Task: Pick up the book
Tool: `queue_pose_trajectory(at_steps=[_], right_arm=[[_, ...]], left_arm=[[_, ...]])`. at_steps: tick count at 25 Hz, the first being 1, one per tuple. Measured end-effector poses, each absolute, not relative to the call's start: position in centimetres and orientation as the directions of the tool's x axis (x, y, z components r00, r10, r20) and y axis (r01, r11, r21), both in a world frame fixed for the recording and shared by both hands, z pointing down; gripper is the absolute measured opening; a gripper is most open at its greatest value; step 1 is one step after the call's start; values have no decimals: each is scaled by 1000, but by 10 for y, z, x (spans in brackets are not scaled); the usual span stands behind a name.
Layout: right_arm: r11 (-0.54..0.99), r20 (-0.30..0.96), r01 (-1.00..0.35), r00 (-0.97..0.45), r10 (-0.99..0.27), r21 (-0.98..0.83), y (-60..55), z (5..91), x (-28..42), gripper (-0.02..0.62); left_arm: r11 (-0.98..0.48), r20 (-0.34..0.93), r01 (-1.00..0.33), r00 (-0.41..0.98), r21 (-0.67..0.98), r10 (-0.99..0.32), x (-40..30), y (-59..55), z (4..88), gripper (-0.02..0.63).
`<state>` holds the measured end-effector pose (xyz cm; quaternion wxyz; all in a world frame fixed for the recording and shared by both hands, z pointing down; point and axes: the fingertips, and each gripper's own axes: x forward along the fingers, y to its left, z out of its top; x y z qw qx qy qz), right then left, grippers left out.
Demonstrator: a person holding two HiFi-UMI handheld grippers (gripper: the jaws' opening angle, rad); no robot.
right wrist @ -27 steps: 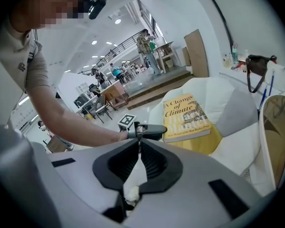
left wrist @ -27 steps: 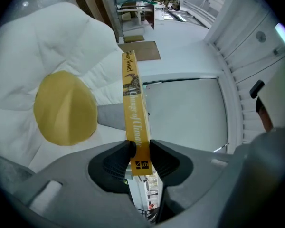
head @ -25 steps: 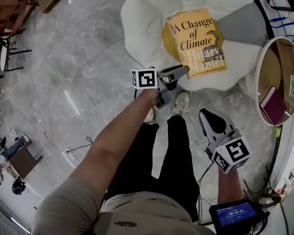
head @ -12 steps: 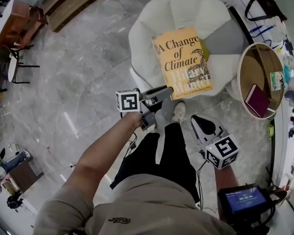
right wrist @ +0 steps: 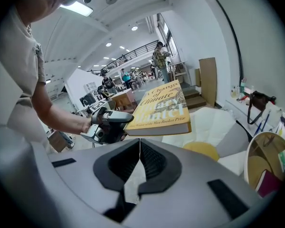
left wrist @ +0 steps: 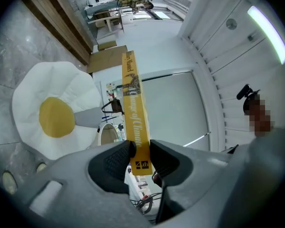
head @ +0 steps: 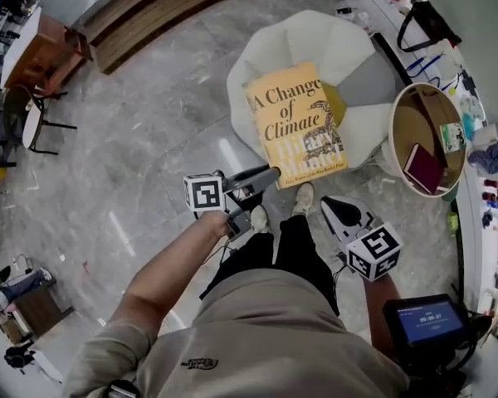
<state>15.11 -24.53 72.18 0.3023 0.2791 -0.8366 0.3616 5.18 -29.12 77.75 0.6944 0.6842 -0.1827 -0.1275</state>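
Observation:
The yellow book [head: 295, 127], "A Change of Climate", hangs flat in the air over the near edge of a white fried-egg-shaped cushion [head: 315, 44]. My left gripper [head: 270, 172] is shut on the book's near corner. In the left gripper view the book's spine [left wrist: 134, 118] stands edge-on between the pads [left wrist: 118, 158]. My right gripper [head: 336, 210] is low by the person's right leg, shut and empty. In the right gripper view its jaws [right wrist: 139, 146] meet, with the book [right wrist: 161, 110] and the left gripper [right wrist: 116, 120] ahead of them.
A round tan side table [head: 407, 110] with a maroon book [head: 422, 168] in it stands right of the cushion. Wooden steps [head: 149, 15] run along the back left. A chair [head: 33, 118] is at far left. The person's shoes [head: 303, 199] are under the book.
The left gripper has drawn the book back from over the cushion's yolk toward the person. The right gripper has sunk a little beside the leg.

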Motion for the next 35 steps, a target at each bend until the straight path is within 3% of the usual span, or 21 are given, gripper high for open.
queue_pose_trajectory(at_steps=[8, 35], right_arm=[[643, 692, -658, -672, -265, -392, -193, 673, 125, 14], [713, 667, -592, -707, -236, -375, -204, 627, 93, 14]], left_arm=[[14, 76, -77, 907, 997, -414, 23, -216, 737, 137], [17, 91, -91, 931, 996, -353, 14, -212, 715, 137]])
